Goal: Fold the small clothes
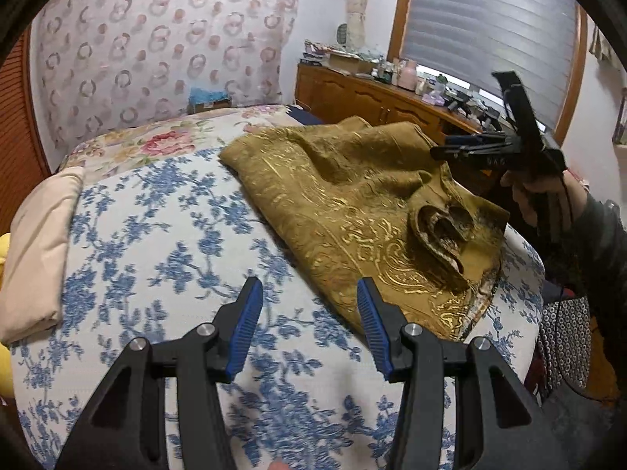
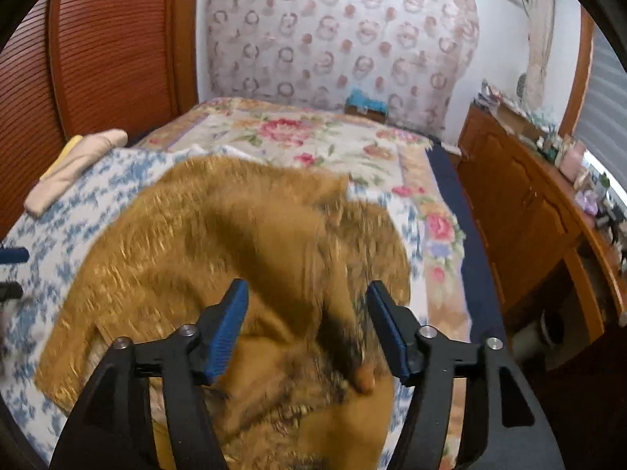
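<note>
Mustard-gold patterned garment [image 1: 352,211] lies crumpled on the blue-and-white floral bedcover [image 1: 156,258], toward its right side. Left gripper [image 1: 309,293] hovers near the garment's near edge, blue-padded jaws spread wide and empty. Right gripper [image 2: 307,297] hangs above the cloth, jaws likewise wide with nothing between them; its view is blurred. Folded cream fabric [image 1: 39,250] rests at the bed's left edge.
</note>
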